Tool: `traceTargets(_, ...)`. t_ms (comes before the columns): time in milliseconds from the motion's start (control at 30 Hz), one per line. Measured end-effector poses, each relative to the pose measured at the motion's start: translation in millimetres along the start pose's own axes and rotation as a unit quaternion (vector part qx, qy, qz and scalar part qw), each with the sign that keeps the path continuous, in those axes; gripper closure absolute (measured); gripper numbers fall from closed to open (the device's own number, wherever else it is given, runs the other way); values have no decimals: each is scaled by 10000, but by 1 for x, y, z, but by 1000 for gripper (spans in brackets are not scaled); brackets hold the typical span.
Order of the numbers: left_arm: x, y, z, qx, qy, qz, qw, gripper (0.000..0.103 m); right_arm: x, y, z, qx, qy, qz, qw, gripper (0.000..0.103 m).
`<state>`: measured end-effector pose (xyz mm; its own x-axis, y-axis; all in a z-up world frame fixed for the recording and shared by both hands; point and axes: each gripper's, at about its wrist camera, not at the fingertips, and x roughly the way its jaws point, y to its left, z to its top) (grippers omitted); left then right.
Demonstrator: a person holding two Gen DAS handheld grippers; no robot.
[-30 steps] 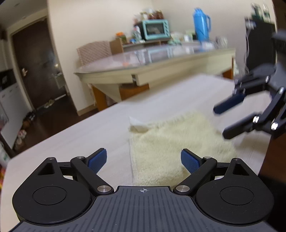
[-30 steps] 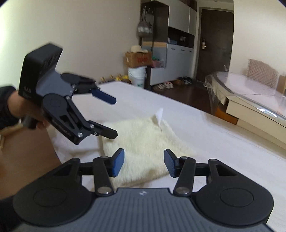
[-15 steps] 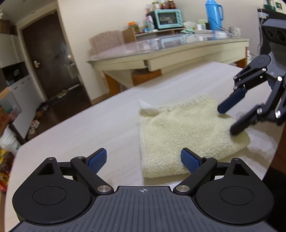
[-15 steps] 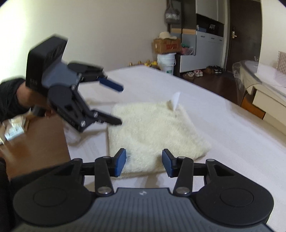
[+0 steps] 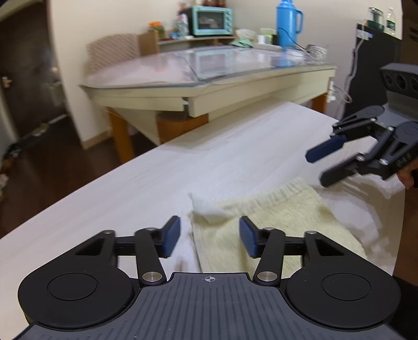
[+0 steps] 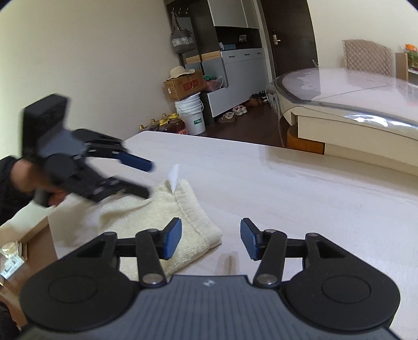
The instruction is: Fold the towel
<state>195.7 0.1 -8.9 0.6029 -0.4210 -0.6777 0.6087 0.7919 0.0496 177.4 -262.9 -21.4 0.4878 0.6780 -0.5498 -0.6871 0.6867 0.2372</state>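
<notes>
A cream towel (image 5: 277, 222) lies folded on the white table (image 5: 156, 183), with a white tag (image 5: 206, 206) standing up at its far left corner. My left gripper (image 5: 210, 235) hovers over that corner. Its jaws are closing with the towel's left edge between them, and the pads do not press on it. My right gripper (image 5: 321, 167) hangs just above the towel's far right corner, its jaws opening and empty. In the right wrist view the towel (image 6: 162, 217) reaches under the left finger of the right gripper (image 6: 211, 240). The blurred left gripper (image 6: 146, 180) is beyond it, by the tag (image 6: 174, 177).
A glass-topped dining table (image 5: 209, 78) stands close behind the white table, carrying a blue thermos (image 5: 287, 23) and a teal oven (image 5: 211, 17). A white bucket (image 6: 192, 117), a cardboard box (image 6: 183, 86) and shoes sit on the dark floor. A hand (image 6: 26, 177) holds the left gripper.
My left gripper's jaws have narrowed a lot, and it has moved over the towel's far left corner by the tag. My right gripper has slid right, to the towel's right edge.
</notes>
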Motion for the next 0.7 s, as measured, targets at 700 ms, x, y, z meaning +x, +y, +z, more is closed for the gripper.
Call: traceTargets(700,7,17,2,226,194,80,9995,58,17,8,-1,-229,29,-84,9997,42)
